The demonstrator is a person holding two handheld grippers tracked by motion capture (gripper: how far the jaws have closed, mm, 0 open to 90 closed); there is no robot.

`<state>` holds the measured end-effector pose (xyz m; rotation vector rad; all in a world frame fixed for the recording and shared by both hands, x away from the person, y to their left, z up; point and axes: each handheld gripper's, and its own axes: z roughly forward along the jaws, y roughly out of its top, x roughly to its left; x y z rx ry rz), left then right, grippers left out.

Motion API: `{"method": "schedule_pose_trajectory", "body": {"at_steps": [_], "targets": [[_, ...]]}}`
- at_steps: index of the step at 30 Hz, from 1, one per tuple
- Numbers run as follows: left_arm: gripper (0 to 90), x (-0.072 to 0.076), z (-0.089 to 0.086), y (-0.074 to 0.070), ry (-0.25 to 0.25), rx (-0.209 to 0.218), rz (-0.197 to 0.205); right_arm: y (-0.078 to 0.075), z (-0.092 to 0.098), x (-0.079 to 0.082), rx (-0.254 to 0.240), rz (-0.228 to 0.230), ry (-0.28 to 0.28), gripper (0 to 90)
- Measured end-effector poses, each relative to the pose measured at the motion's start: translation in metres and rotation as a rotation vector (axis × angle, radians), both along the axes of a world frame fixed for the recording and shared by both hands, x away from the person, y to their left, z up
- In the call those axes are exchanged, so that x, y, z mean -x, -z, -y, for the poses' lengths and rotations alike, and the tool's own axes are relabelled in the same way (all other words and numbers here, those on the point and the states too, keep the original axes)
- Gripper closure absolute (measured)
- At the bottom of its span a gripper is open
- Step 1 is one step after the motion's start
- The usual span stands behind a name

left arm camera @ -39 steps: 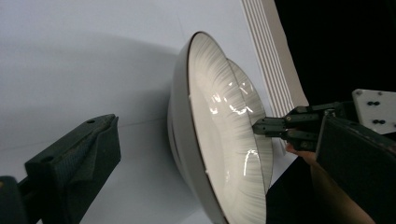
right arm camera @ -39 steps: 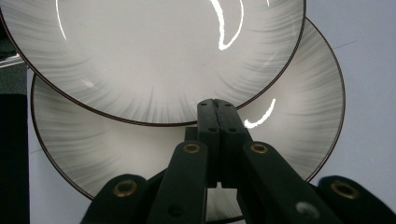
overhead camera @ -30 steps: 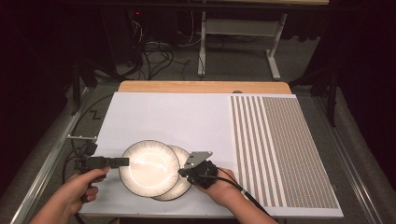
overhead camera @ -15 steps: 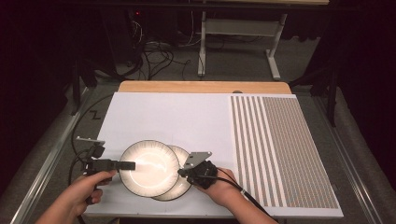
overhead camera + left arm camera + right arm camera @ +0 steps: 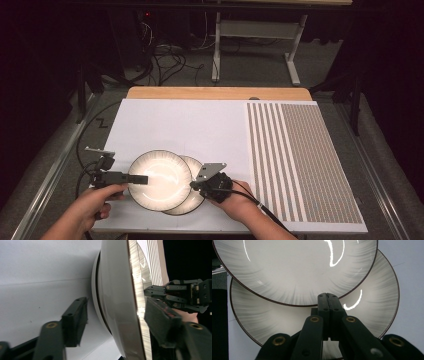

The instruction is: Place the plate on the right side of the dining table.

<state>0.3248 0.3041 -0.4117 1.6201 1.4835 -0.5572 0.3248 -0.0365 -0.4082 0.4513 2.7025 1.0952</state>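
Two plates lay overlapped near the front edge of the white worktop (image 5: pixel 180 120), the upper plate (image 5: pixel 160 179) resting partly on the lower plate (image 5: pixel 194 197), which stuck out to its right. The left hand-held gripper (image 5: pixel 139 179) reached in from the left, level with the rim of the upper plate. In the left gripper view its jaws had just been closing, with that plate's rim (image 5: pixel 117 302) between them: one jaw sat on the upper face at the rim, while the other was beneath the plate and clear of its underside, so the grip was not yet tight. The right hand-held gripper (image 5: pixel 194 185) came in from the right with its jaws clenched together, holding nothing. In the right gripper view its tips (image 5: pixel 328 298) lay over the lower plate (image 5: pixel 372 305), right at the edge of the upper plate (image 5: pixel 294 270). A striped mat (image 5: pixel 300 160) covered the right part of the worktop, well apart from the plates
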Motion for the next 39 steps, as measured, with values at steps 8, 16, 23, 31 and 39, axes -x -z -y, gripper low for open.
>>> {"method": "schedule_pose_trajectory", "body": {"at_steps": [8, 16, 23, 31, 39], "targets": [[60.4, 0.0012, -0.0004, 0.0029, 0.009, -0.011, -0.002, 0.0001, -0.0004, 0.0, 0.003, 0.004, -0.004, 90.0], [70.5, 0.0006, 0.0044, -0.001, -0.005, -0.054, 0.003, -0.0001, -0.0001, 0.0001, 0.003, 0.004, -0.004, 90.0], [72.3, 0.0009, 0.0045, -0.0018, -0.016, -0.059, 0.006, -0.0006, 0.0001, -0.0001, 0.001, 0.005, -0.002, 90.0], [74.5, 0.001, 0.0071, -0.004, -0.036, -0.064, 0.028, -0.0026, 0.0011, 0.0018, -0.002, 0.01, 0.0, 90.0], [75.0, 0.0028, 0.0055, -0.0044, -0.051, -0.062, 0.044, -0.0088, 0.0076, 0.002, -0.035, 0.014, 0.001, 90.0]]}}
